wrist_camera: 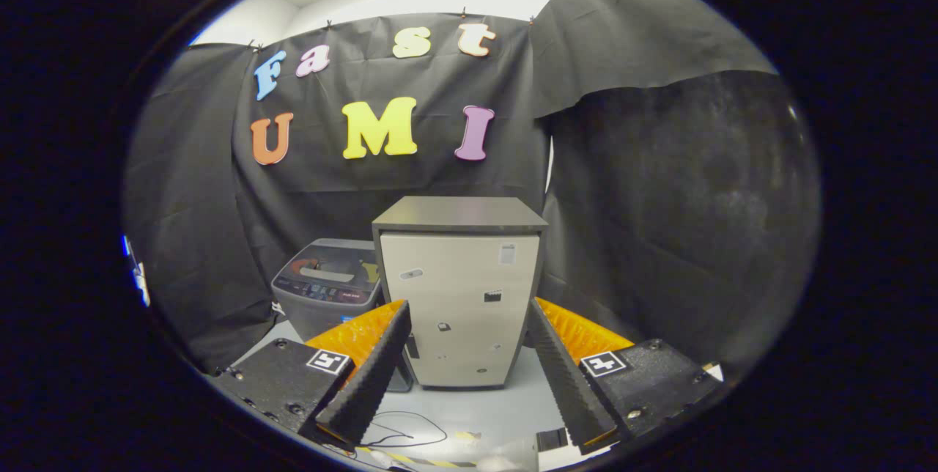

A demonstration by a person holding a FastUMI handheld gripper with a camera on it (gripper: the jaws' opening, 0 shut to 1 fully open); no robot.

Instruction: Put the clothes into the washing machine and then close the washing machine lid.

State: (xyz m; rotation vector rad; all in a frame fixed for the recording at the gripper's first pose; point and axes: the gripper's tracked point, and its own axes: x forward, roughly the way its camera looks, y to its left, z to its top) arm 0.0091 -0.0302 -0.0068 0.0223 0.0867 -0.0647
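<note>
Black cloth drapes the booth on every side, creased and matte, above a pale smooth floor [513,406]. One gripper [469,318] hangs over that floor with its two ridged fingers [366,377] spread wide apart, nothing between them. Beyond the fingers stands one boxy cabinet [458,296], with a dark flat top and a pale front bearing a few small stickers. One grey washing machine [326,285], rounded at its corners with its glossy lid down, sits beside the cabinet, beyond the left finger. One thin dark cable [403,432] loops on the floor between the fingers.

Beige cabinet [460,296], thin cable [407,432], perhaps floor tape [410,457].
</note>
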